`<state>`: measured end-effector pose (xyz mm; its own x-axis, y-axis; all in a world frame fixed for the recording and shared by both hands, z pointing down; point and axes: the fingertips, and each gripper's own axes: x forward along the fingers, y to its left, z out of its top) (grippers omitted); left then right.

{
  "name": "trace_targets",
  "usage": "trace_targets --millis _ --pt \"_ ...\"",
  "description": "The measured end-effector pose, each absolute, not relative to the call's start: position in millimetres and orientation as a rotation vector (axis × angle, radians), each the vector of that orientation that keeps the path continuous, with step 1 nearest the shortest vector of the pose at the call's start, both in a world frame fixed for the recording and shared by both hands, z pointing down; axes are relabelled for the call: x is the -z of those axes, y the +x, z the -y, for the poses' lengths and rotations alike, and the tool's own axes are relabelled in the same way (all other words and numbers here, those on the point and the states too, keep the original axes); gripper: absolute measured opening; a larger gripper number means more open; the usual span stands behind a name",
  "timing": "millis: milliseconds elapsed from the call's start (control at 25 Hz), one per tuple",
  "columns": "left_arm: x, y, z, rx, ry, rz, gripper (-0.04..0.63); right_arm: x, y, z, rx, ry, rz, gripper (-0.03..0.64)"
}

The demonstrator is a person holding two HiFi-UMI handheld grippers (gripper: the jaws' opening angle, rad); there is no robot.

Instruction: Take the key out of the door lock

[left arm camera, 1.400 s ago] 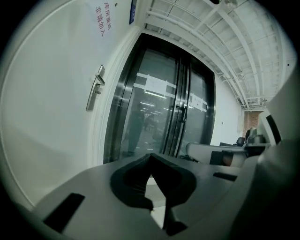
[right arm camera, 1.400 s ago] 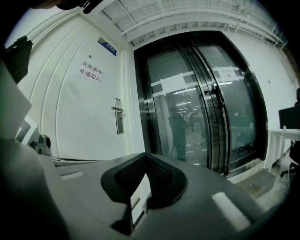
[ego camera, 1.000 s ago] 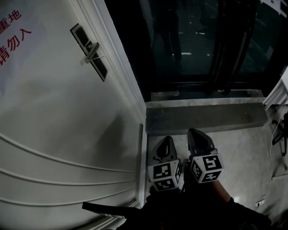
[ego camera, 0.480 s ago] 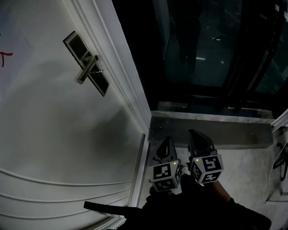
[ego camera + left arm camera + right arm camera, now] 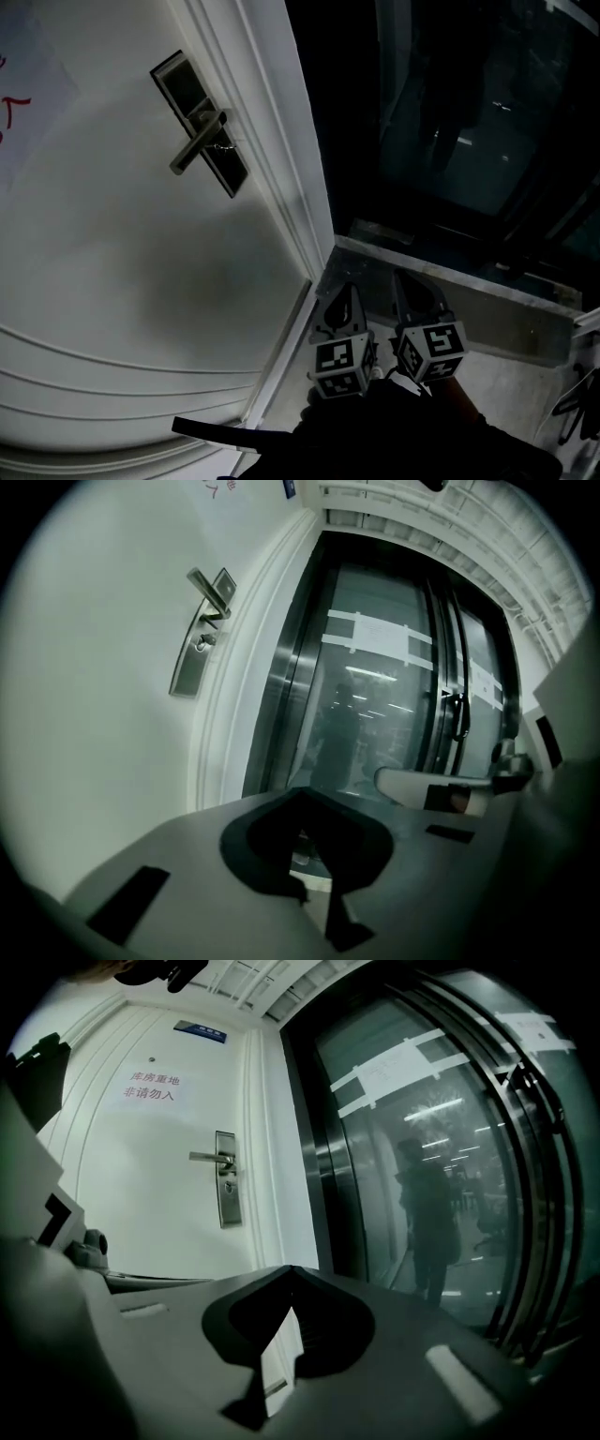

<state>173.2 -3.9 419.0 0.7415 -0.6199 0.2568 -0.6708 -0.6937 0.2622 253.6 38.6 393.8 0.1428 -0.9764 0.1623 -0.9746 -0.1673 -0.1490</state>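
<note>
- Since a second ago, the lock plate (image 5: 201, 122) has dropped lower in the head view; both grippers remain down by your body.
- Key (image 5: 201, 643) sits in the plate just beneath the lever handle (image 5: 197, 142), up and to your left.
- Its shank probably projects straight out of the door face.
- Left gripper (image 5: 345, 296) is nearer the door than right gripper (image 5: 405, 283); both jaws closed, empty.

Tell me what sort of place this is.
Probably an indoor corridor of an office or commercial building: a white door with a lever handle and a red-lettered notice stands beside tall dark-framed glass doors.
</note>
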Motion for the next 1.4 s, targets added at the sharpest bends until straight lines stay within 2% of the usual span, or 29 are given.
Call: trace_targets --millis 600,960,1200,1400 --pt "-409.4 92.7 106.8 -0.113 2.387 1.405 0.000 -365.6 194.7 98.3 0.201 -2.009 -2.430 0.002" --pt "-391.6 81.7 193.0 -0.016 2.408 1.438 0.000 -312.9 163.4 189.8 -0.038 -1.781 -2.591 0.006" --pt "-381.4 68.0 229.7 0.009 2.368 1.450 0.000 -279.0 146.5 226.3 -0.388 -1.760 -2.659 0.029" --pt "-377.7 74.7 241.6 0.028 2.410 1.391 0.000 -264.3 135.0 245.5 -0.873 -1.824 -2.691 0.029"
